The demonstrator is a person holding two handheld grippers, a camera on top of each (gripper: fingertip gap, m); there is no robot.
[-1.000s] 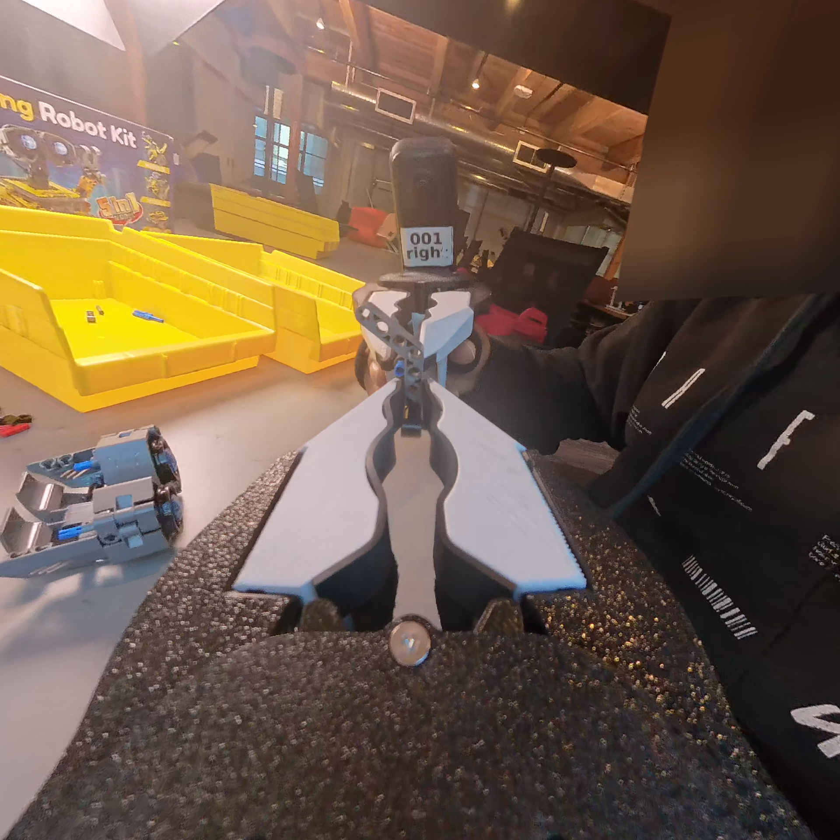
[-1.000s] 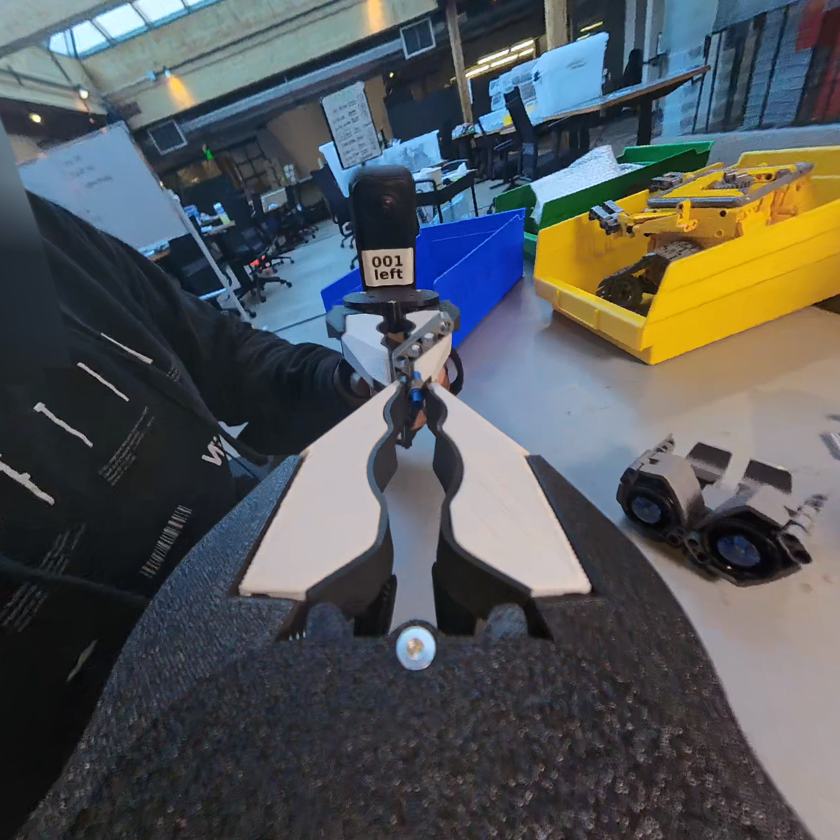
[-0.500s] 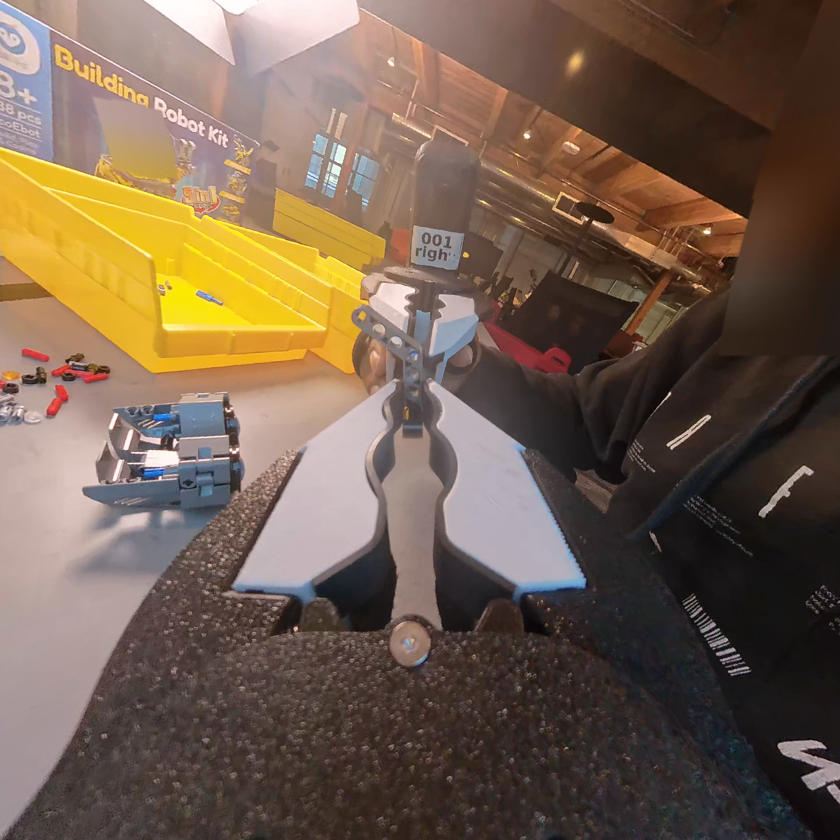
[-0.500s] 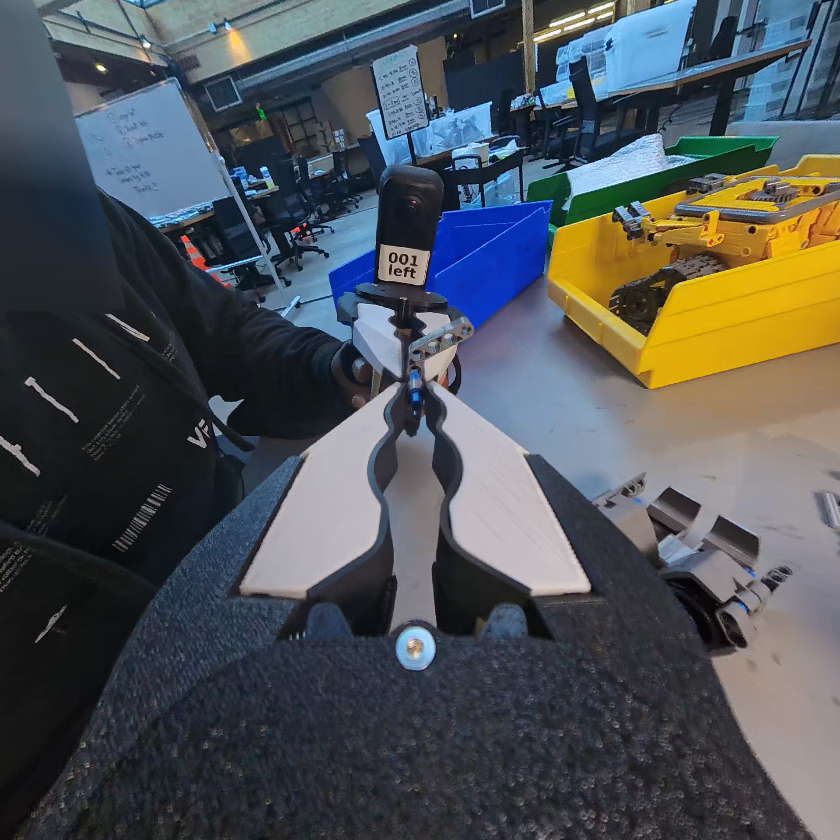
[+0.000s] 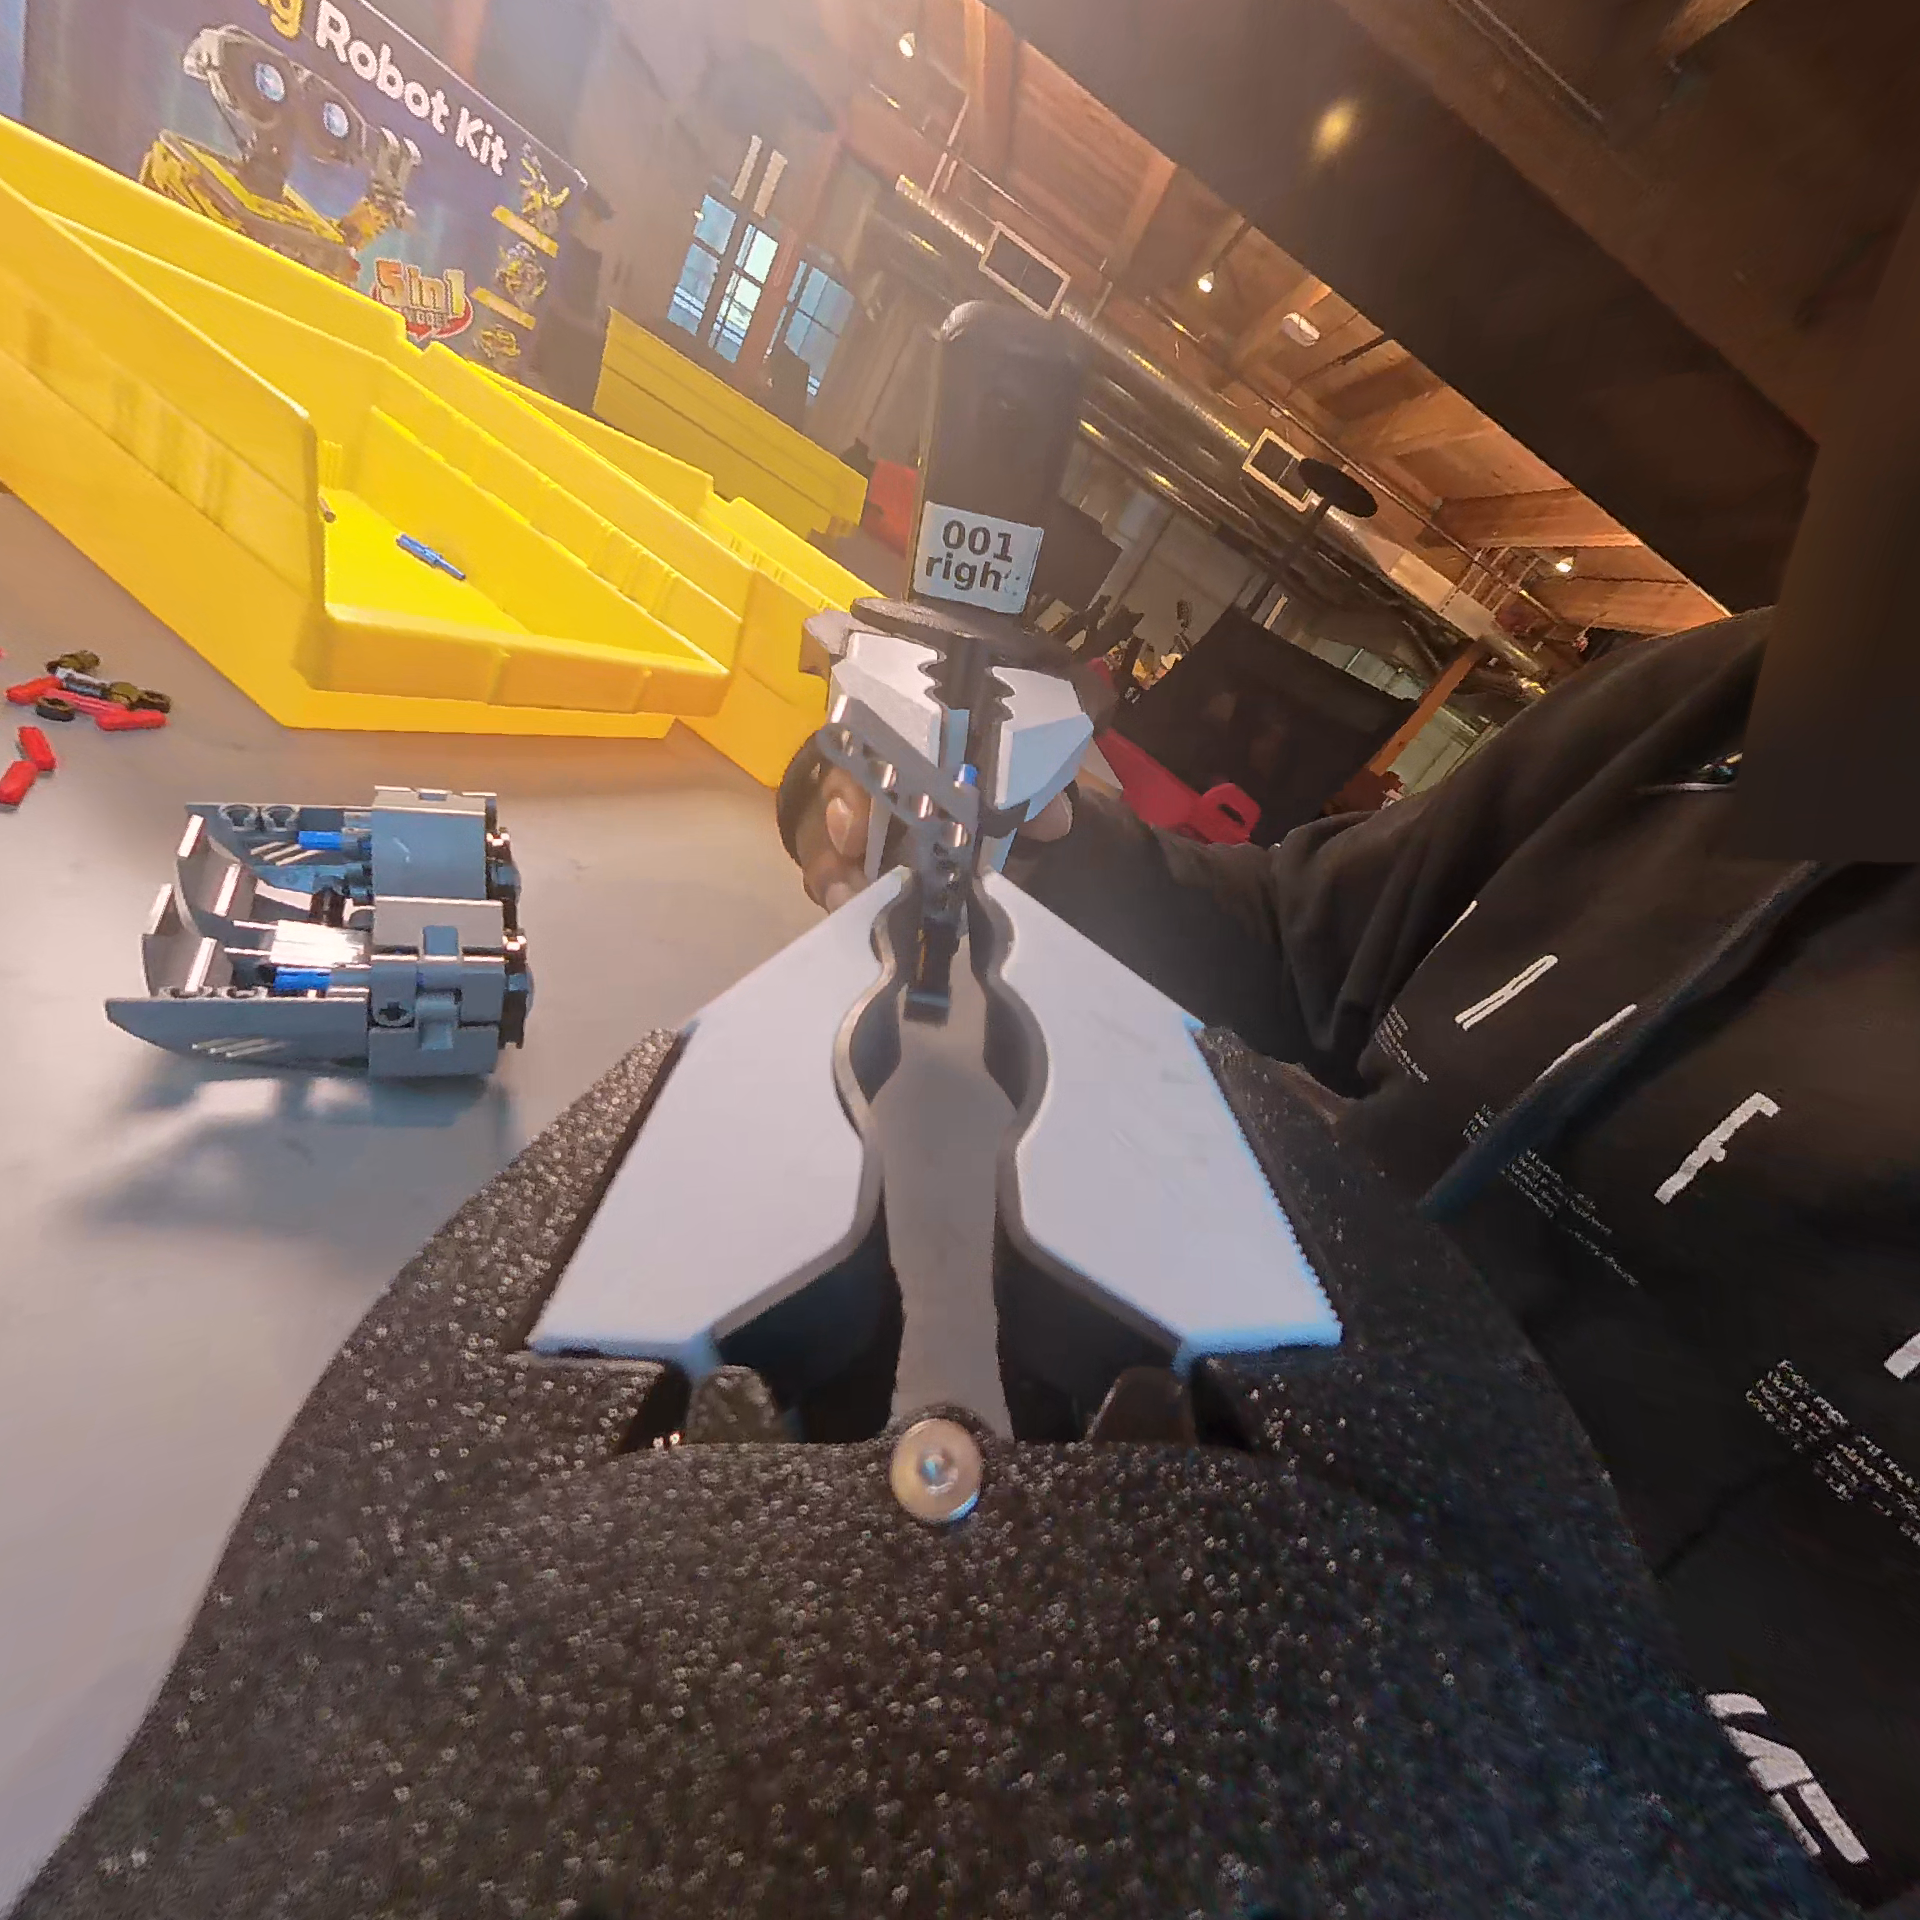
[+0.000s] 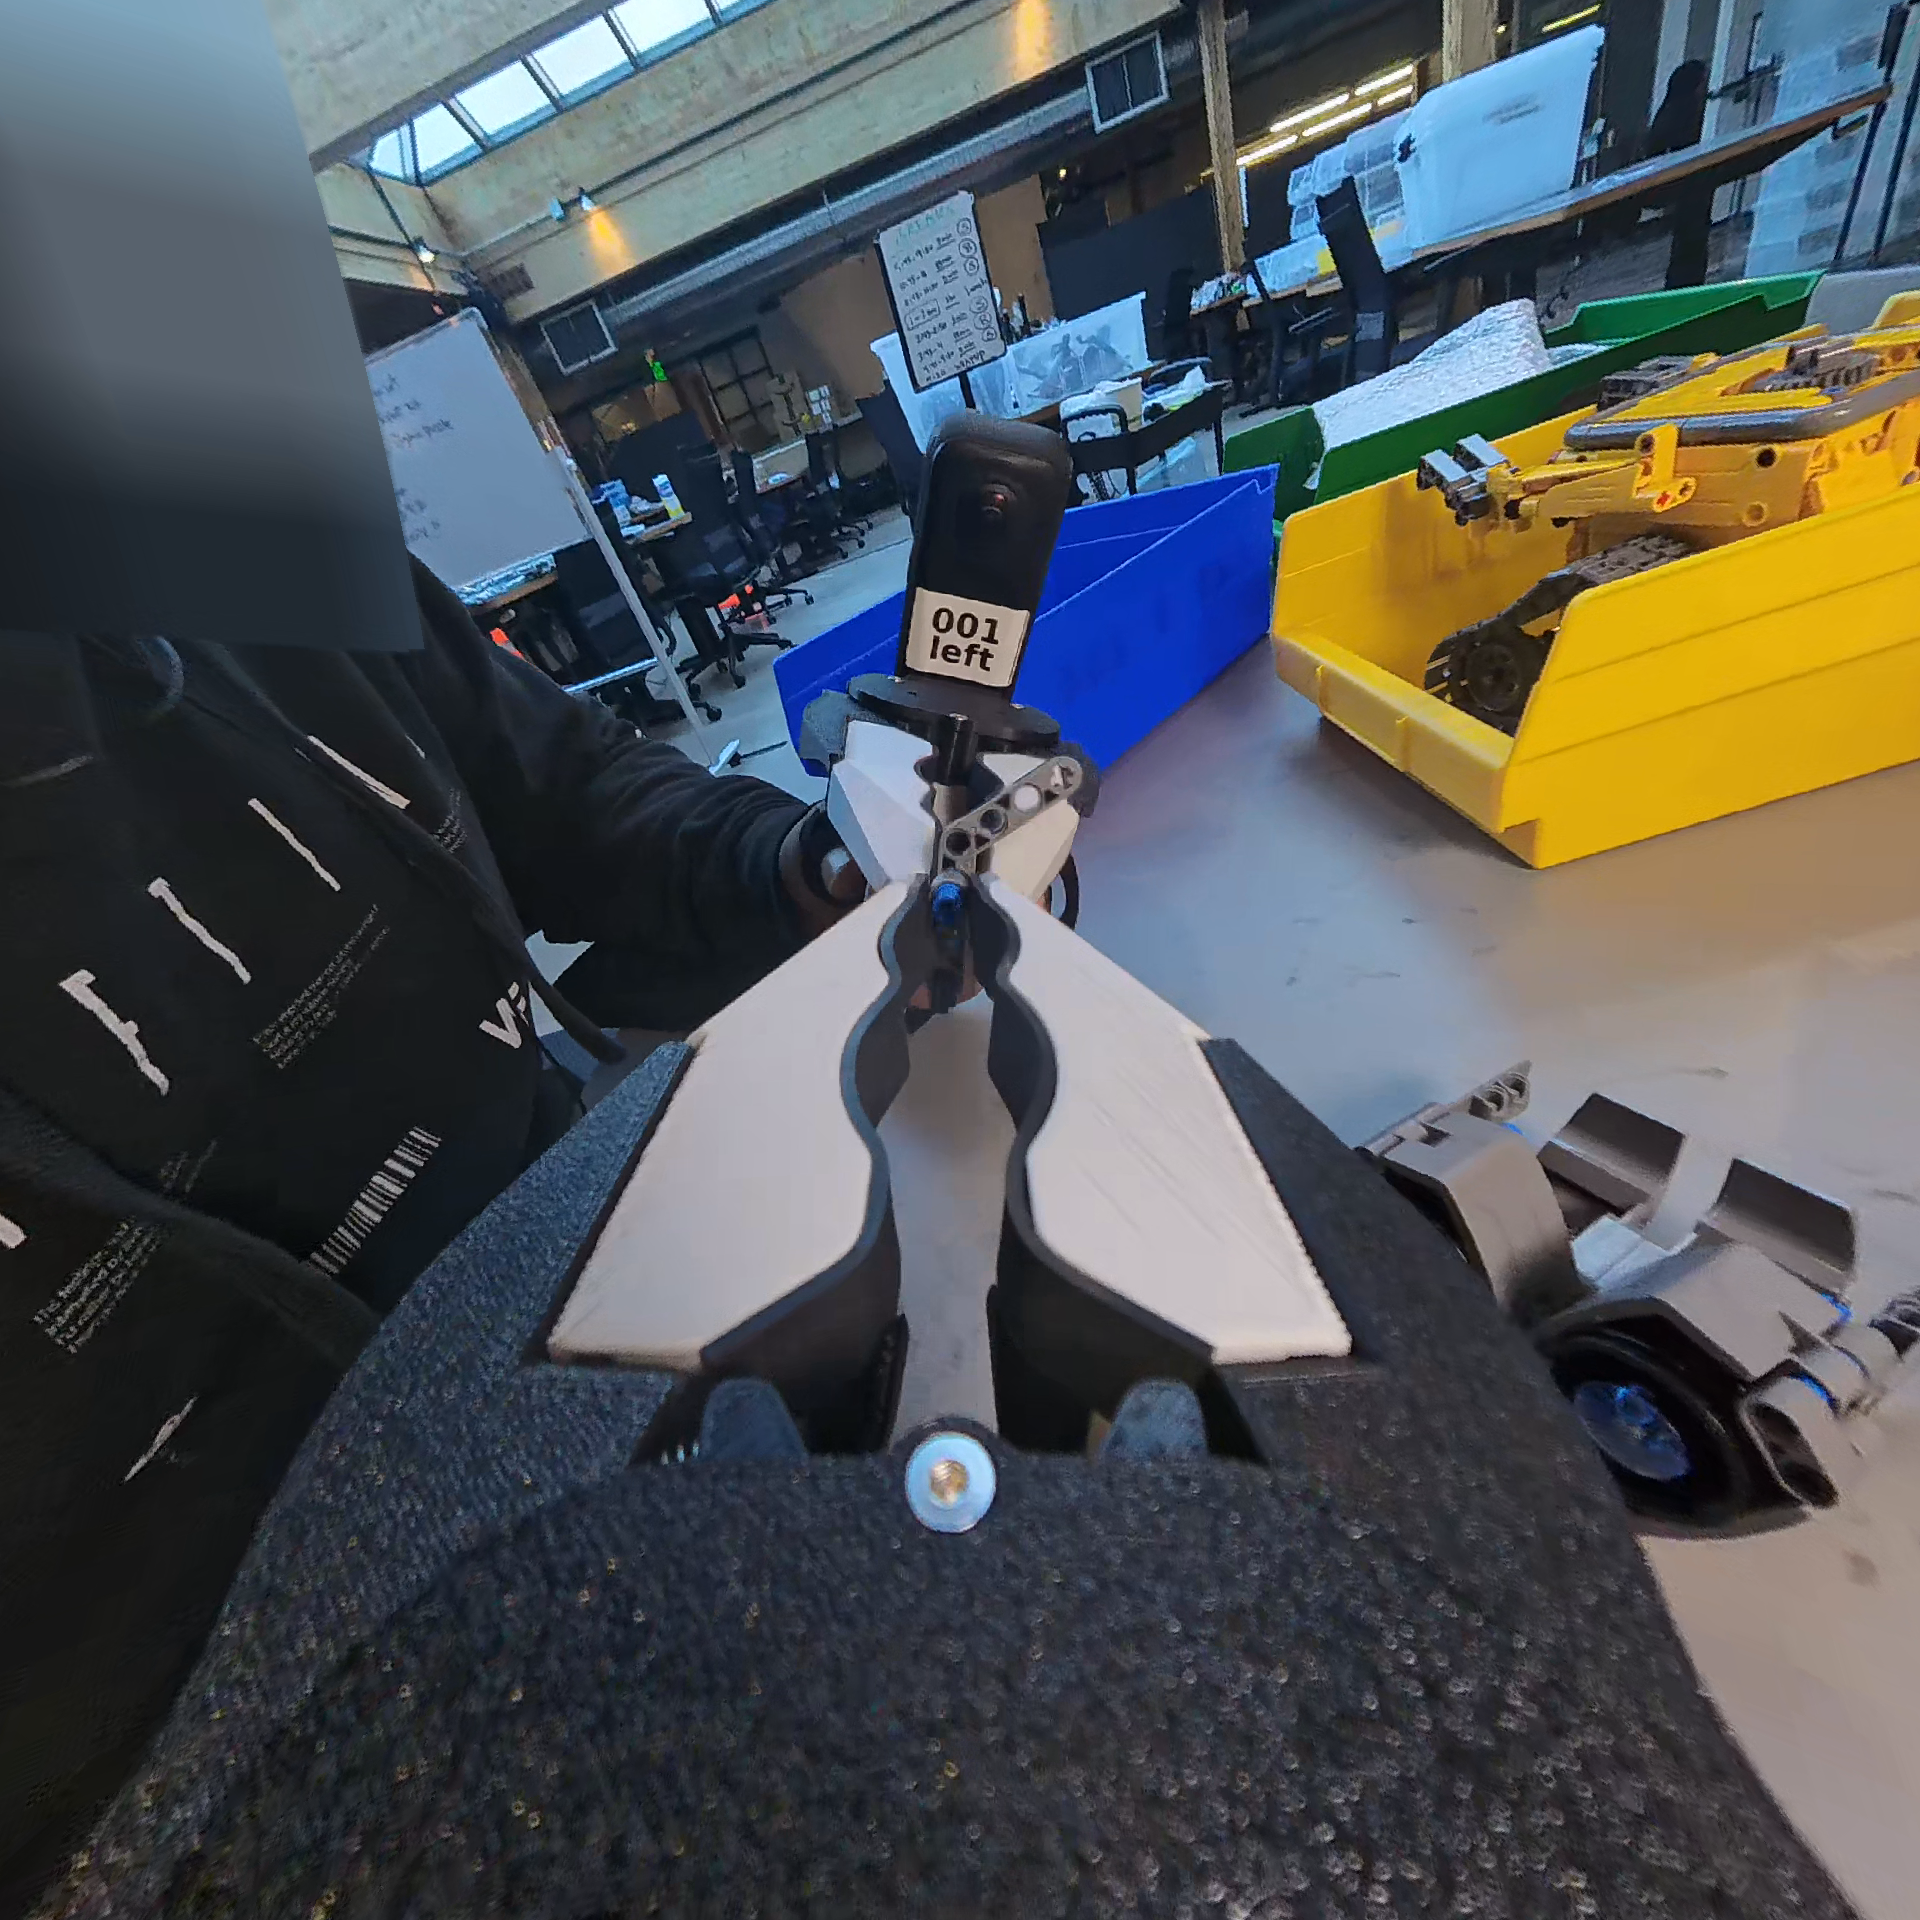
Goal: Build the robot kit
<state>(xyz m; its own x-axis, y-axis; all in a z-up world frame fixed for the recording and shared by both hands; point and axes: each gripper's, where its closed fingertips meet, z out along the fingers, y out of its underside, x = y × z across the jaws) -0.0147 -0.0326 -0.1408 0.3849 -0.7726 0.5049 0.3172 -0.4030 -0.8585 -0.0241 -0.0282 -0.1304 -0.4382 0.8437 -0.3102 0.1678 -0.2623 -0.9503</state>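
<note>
Two claws meet tip to tip above the bench [image 5: 644,914]. Left claw [image 5: 940,899] pinches a black piece [image 5: 928,961]; right claw [image 6: 948,914] pinches a blue pin [image 6: 945,902] on a grey beam [image 6: 997,816]. Both are narrow. Grey model [image 5: 332,935] lies on the bench left of them, near yellow bins [image 5: 343,582].

Left claw [image 5: 932,902] and right claw [image 6: 948,914] meet tip to tip above the table [image 5: 125,1195], a small beam piece [image 6: 992,821] between their tips. Toy assembly [image 5: 332,935] lies on table left of left claw; bin [image 5: 436,623] behind it, loose pins [image 5: 62,707] further left. Right of right claw: tracked model [image 6: 1621,540] in a bin [image 6: 1662,727], well ahead.
</note>
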